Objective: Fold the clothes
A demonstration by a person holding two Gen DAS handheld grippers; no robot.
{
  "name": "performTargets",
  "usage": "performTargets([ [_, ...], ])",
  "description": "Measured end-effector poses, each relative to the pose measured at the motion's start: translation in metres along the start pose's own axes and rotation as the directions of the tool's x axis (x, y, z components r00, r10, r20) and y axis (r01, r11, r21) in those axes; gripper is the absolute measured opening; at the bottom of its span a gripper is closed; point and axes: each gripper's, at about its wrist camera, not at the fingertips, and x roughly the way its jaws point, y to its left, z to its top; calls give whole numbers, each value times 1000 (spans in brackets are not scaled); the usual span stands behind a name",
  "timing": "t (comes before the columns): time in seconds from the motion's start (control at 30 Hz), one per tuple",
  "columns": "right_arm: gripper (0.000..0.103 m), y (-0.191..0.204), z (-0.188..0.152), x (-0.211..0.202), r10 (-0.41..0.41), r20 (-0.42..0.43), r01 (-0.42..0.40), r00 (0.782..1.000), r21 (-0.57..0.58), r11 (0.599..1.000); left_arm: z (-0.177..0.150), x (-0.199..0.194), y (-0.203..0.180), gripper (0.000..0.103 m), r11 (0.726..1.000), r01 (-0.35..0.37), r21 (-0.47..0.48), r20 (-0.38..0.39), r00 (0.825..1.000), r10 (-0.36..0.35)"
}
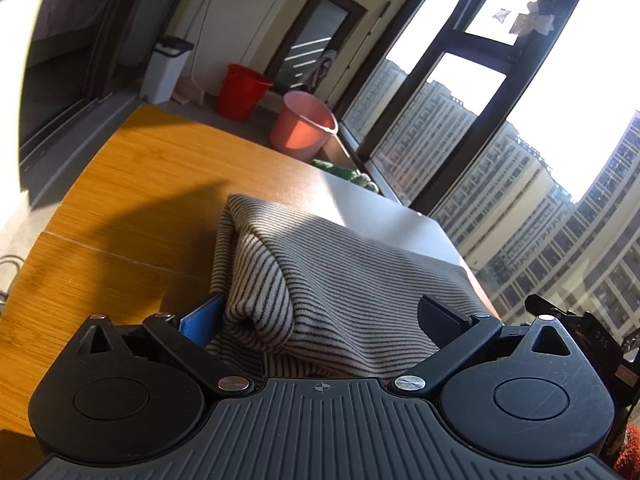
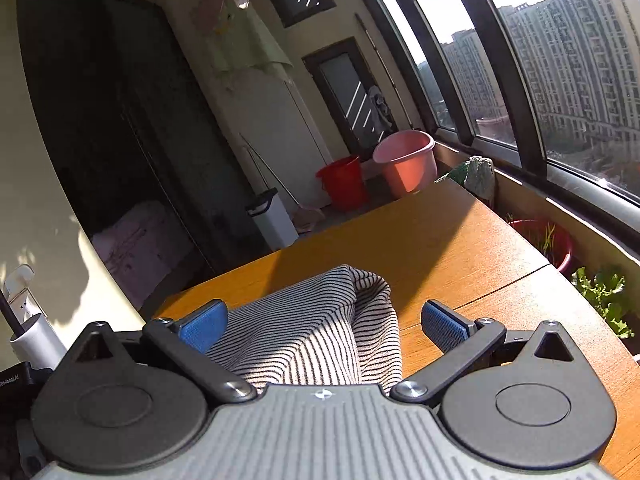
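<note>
Both the left gripper (image 1: 320, 316) and right gripper (image 2: 324, 326) stand spread wide, unclenched, around the striped garment (image 1: 320, 272) on the wooden table (image 1: 132, 184); a shallow pinch at 12 o'clock could catch one layer, spoiling the fold.

Beyond the bunched striped cloth (image 2: 320, 332) the wooden table (image 2: 420, 236) lies bare to its far edge, open for passage; off that edge stand a pink bucket (image 2: 406, 162) and red bucket (image 2: 344, 182)
</note>
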Motion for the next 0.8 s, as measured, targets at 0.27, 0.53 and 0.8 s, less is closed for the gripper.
performTargets([
  [0.27,75,7,0,-15,7,-80,-17,997,-122,992,-1,-2,6,99,1000,-10,-16,-22,1000,10],
  [0.53,84,20,-10,12,2,-148,-30,989,-183,983,4,20,8,86,998,-59,-23,-70,996,57],
  [0.8,72,21,-19,55,4,-236,-43,972,-160,986,-7,39,-17,70,984,-93,153,-51,993,102],
])
